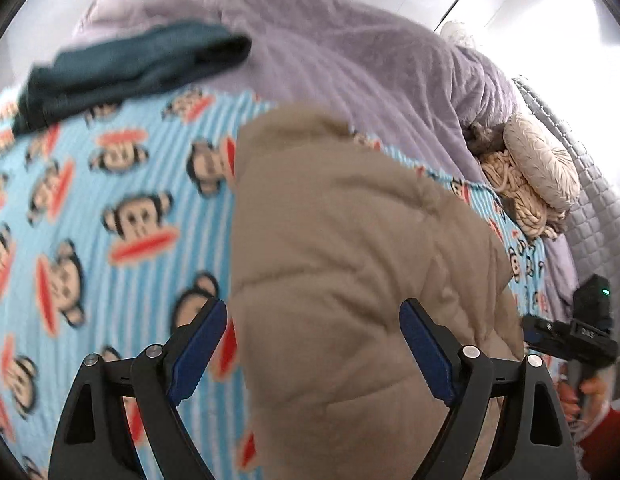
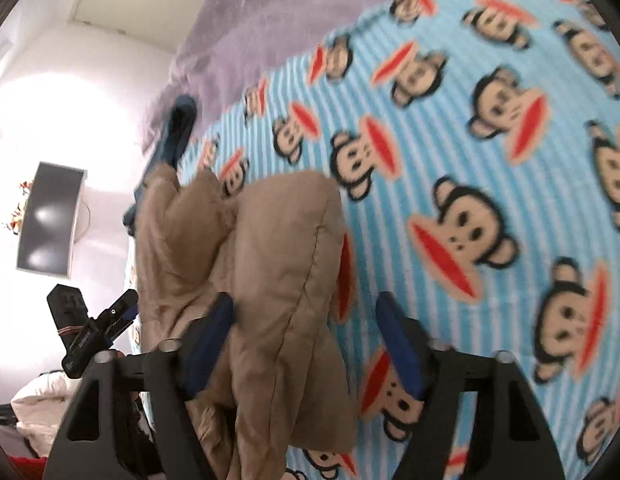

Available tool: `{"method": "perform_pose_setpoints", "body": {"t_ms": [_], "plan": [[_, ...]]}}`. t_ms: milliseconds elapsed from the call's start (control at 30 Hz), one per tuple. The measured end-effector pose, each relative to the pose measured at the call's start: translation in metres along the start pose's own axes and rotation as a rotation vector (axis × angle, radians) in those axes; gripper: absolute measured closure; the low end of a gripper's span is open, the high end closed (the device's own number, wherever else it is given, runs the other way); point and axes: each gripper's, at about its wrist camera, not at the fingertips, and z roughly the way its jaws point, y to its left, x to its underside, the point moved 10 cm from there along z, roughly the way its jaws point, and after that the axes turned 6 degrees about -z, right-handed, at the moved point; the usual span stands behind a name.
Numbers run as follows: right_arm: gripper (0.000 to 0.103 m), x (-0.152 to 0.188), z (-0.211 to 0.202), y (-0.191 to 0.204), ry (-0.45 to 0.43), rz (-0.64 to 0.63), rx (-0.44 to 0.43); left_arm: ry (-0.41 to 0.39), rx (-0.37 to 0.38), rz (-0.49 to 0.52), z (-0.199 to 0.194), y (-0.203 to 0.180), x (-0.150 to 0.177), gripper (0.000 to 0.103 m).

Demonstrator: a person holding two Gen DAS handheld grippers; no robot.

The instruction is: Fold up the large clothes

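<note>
1. Our left gripper [image 1: 313, 340] hangs over a tan padded coat [image 1: 350, 248] that lies on a blue monkey-print blanket [image 1: 110, 208]. The jaws stand wide; the coat's left edge runs up between the blue pads [image 1: 198, 344], and neither pad presses it.
2. Our right gripper [image 2: 306, 344] has its jaws about half apart. A puffed fold of the coat [image 2: 278, 264] sits between them, its left side against the left pad [image 2: 214, 340]; the right pad stands clear over the blanket [image 2: 490, 160]. We see no firm pinch.
3. In the left view the coat's long axis runs from our gripper up and away, ending in a rounded tip near the middle of the bed. In the right view it lies bunched along the bed's left edge, stretching away toward a dark teal garment [image 2: 174, 136].
4. Open room: the blanket left of the coat in the left view is bare up to the teal garment [image 1: 122, 68]; in the right view the whole right side is bare blanket.
5. Edges: a lilac cover [image 1: 350, 52] bounds the far side; cream knit cushions [image 1: 538, 176] and a grey quilted panel [image 1: 590, 200] close the right.
6. The other gripper shows at each view's edge [image 1: 570, 332] [image 2: 94, 328], near the coat's side.
</note>
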Motion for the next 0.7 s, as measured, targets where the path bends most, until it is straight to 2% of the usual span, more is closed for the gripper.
{"method": "perform_pose_setpoints", "body": {"t_ms": [33,100,133,167,200,267,333,367,433,467,533,700], "plan": [[0.063,-0.001,-0.005,0.005,-0.008,0.002,-0.001,-0.014,-0.005,0.017,-0.003,-0.003,-0.004,0.014],[0.072,-0.003,-0.016,0.010,-0.019,-0.015,-0.001,-0.040,-0.018,0.062,-0.007,-0.015,-0.015,0.014],[0.073,0.003,-0.037,0.001,-0.022,-0.033,-0.002,-0.048,-0.027,0.089,-0.004,-0.024,-0.019,0.014],[0.073,0.006,-0.037,0.015,-0.023,-0.069,-0.003,-0.054,-0.039,0.113,0.000,-0.034,-0.024,0.014],[0.073,0.028,-0.054,0.013,-0.022,-0.098,-0.005,-0.057,-0.047,0.128,0.006,-0.046,-0.030,0.014],[0.074,0.043,-0.055,0.039,-0.019,-0.170,0.003,-0.053,-0.058,0.156,0.018,-0.062,-0.034,0.014],[0.074,0.062,-0.048,0.057,-0.010,-0.236,0.024,-0.014,-0.087,0.184,0.044,-0.077,-0.033,0.014],[0.074,0.079,-0.054,0.056,0.000,-0.258,0.046,-0.007,-0.112,0.189,0.054,-0.081,-0.031,0.014],[0.074,0.104,-0.037,0.048,0.045,-0.314,0.167,0.006,-0.171,0.232,0.077,-0.089,-0.027,0.014],[0.074,0.114,-0.028,0.039,0.066,-0.324,0.217,0.014,-0.199,0.263,0.086,-0.093,-0.024,0.014],[0.074,0.131,-0.015,0.021,0.095,-0.303,0.240,0.013,-0.228,0.309,0.096,-0.101,-0.016,0.014],[0.075,0.141,0.005,-0.014,0.085,-0.206,0.198,-0.021,-0.280,0.393,0.109,-0.115,0.000,0.014]]}}
